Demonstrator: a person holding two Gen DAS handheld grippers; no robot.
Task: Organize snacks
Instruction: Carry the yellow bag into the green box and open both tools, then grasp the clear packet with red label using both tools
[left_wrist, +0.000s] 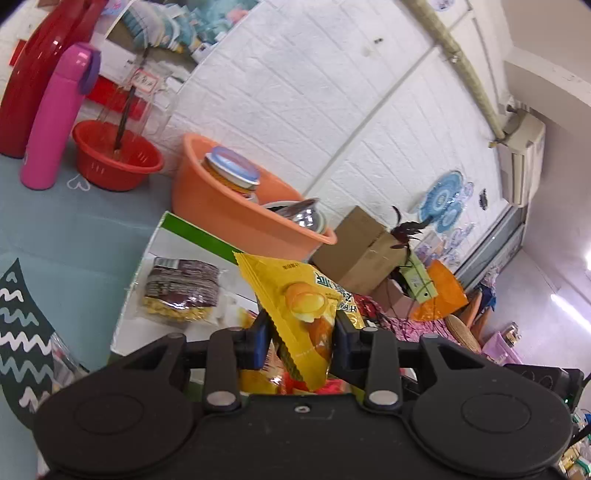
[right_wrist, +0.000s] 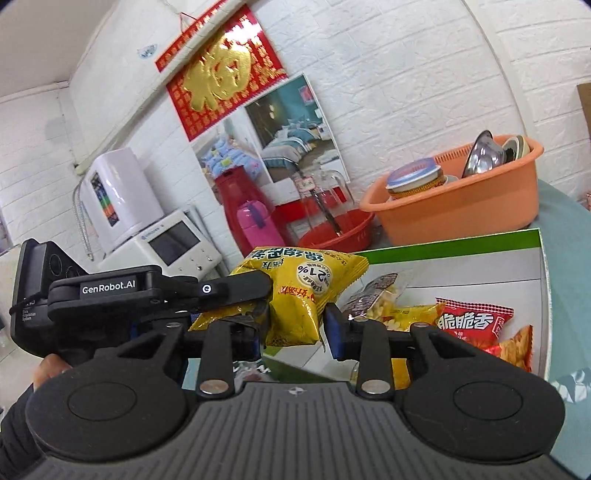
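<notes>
The left gripper (left_wrist: 301, 339) is clenched on a yellow snack bag (left_wrist: 299, 306), lifted above the white box (left_wrist: 173, 236). The right gripper (right_wrist: 295, 325) grasps another yellow packet (right_wrist: 295, 291), the left gripper (right_wrist: 236, 288) crossing at nine o'clock. A red snack bag (right_wrist: 472, 323) lies in the box at three o'clock; an orange basin (right_wrist: 461, 206) stands at one o'clock.
</notes>
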